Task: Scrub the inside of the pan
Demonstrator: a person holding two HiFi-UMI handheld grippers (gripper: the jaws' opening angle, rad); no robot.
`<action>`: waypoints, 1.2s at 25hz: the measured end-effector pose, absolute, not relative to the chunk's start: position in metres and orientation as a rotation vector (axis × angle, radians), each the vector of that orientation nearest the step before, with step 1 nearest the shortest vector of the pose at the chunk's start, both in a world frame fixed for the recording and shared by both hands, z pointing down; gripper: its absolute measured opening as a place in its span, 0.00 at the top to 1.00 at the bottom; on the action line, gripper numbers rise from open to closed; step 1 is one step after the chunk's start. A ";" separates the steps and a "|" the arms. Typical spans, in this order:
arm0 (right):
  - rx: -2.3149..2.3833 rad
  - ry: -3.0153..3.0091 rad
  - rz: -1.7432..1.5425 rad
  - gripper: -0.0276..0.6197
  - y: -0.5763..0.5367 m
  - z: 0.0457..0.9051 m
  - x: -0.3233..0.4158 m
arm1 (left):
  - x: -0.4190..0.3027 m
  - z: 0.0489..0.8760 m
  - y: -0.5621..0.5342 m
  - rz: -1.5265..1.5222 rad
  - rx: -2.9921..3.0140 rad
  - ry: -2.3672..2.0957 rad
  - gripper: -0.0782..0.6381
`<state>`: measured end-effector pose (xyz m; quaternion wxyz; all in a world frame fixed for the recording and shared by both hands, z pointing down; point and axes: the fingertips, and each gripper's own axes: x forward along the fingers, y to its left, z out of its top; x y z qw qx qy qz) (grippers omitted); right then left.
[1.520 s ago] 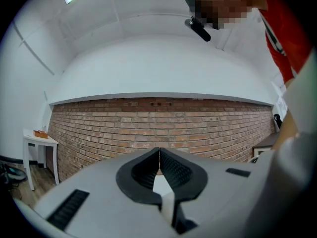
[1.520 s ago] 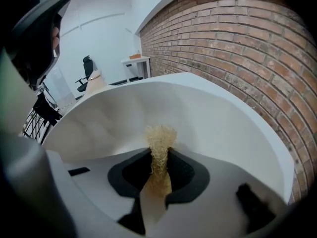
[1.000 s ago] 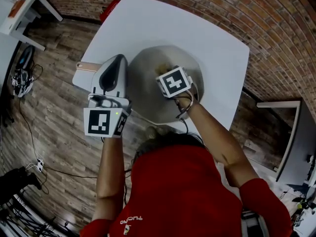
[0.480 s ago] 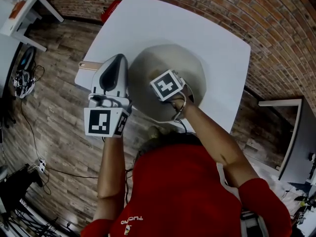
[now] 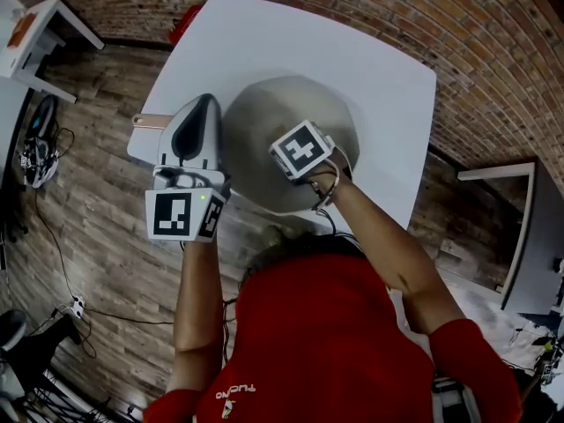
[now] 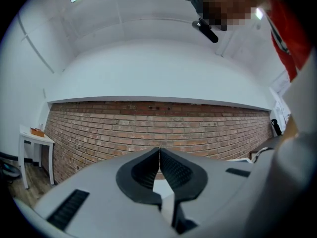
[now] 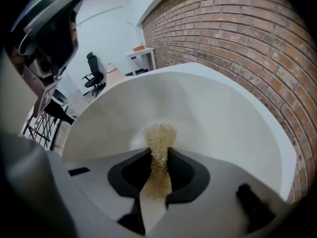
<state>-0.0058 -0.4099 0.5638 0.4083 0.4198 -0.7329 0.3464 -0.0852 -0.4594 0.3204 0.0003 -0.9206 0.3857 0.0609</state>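
Note:
A round pale-grey pan [image 5: 264,108] sits on the white table [image 5: 370,51], and its wooden handle [image 5: 148,120] sticks out to the left. My right gripper [image 5: 301,149] is down inside the pan, shut on a tan fibrous scrubber [image 7: 159,135] whose tuft touches the pan's white inner wall [image 7: 218,118]. My left gripper [image 5: 204,104] lies over the handle at the pan's left rim. In the left gripper view its jaws [image 6: 159,155] are pressed together, aimed at the brick wall, and nothing shows between them.
The table's near edge is close to the person's body. A brick wall [image 5: 493,51] runs behind and to the right. There is a small white side table [image 5: 26,25] at the far left, a red object [image 5: 182,20] beyond the table and cables [image 5: 35,144] on the wooden floor.
My right gripper slid the scrubber a little left across the pan, then back right. The left gripper stayed over the handle. The head view shifted slightly.

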 end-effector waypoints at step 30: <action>1.013 -1.669 0.842 0.82 -0.374 0.579 0.020 | -0.068 0.328 -0.445 0.160 -2.938 1.142 0.87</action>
